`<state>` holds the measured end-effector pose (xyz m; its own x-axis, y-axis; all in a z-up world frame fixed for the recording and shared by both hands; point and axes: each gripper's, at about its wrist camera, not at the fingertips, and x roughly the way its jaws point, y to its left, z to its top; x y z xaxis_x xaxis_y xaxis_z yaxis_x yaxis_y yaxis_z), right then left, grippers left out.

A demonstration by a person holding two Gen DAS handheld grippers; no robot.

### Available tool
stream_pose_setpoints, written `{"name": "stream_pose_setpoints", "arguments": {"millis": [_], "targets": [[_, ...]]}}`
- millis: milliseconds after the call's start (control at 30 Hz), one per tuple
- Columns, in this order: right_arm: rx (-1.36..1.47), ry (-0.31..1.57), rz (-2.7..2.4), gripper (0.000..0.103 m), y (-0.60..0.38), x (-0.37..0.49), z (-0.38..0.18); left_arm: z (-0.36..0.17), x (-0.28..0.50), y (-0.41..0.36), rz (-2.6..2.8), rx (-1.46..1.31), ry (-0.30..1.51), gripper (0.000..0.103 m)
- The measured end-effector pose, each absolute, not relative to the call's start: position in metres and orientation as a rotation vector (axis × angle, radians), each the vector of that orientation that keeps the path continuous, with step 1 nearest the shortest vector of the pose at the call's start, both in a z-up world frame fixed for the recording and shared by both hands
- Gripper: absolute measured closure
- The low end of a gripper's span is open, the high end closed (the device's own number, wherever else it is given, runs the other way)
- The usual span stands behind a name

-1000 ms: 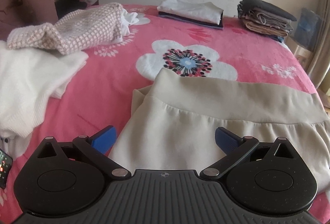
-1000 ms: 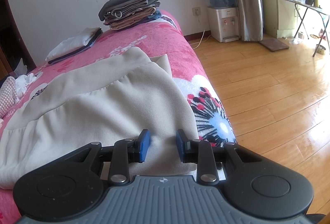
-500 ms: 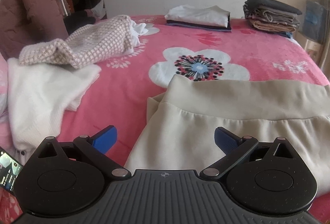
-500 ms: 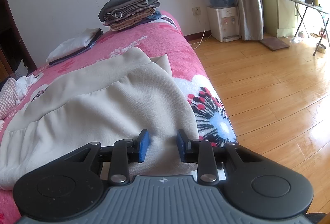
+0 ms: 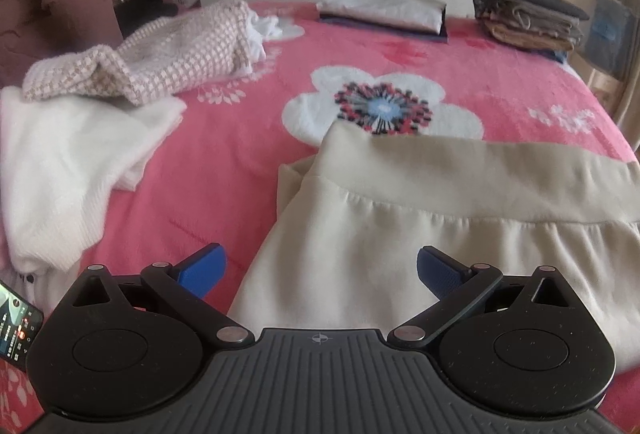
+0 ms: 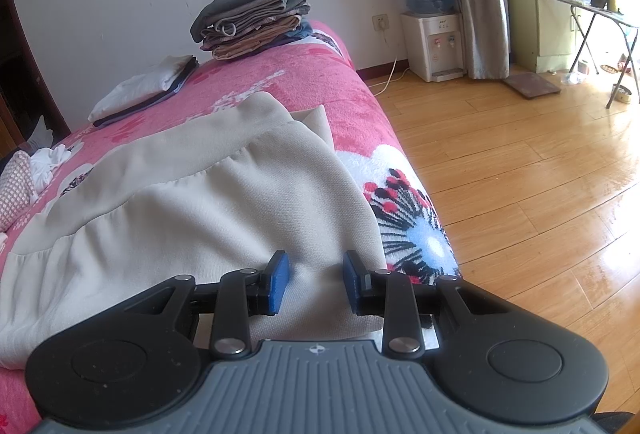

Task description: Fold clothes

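Left cam, left to right: phone at the frame edge, white sweater, checked knit behind it, all on the pink bed. My left gripper is wide open, nothing held, its left pad over the blanket, right pad over the beige skirt. Skirt lies flat on the near right part of the bed. Two folded stacks at the far edge. Right gripper: narrow gap over the skirt's corner by the bed edge; I can't tell whether it's pinching cloth.

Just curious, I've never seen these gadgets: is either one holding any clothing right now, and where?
Nothing is held. The left tool stands wide open above the beige garment; the right tool has its pads apart over the same garment's edge, not pinching it.
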<state>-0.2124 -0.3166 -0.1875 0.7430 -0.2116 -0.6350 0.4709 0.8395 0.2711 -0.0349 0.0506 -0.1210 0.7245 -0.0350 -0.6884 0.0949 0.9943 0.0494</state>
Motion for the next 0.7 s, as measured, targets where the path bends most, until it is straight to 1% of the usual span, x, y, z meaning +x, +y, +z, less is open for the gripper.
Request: {"name": "stream_pose_setpoints", "arguments": {"millis": [67, 167, 567, 700], "targets": [[0.442, 0.63, -0.387, 0.071, -0.317, -0.212, -0.188, -0.12, -0.037, 0.05, -0.08, 0.082, 0.72, 0.0], [0.44, 0.631, -0.389, 0.071, -0.317, -0.212, -0.188, -0.12, -0.037, 0.045, -0.107, 0.09, 0.711, 0.0], [0.432, 0.639, -0.396, 0.071, -0.316, -0.21, -0.186, -0.125, -0.019, 0.029, -0.137, 0.118, 0.766, 0.0], [0.435, 0.686, -0.397, 0.07, -0.318, -0.203, -0.177, -0.13, -0.004, 0.019, -0.117, 0.162, 0.798, 0.0]]}}
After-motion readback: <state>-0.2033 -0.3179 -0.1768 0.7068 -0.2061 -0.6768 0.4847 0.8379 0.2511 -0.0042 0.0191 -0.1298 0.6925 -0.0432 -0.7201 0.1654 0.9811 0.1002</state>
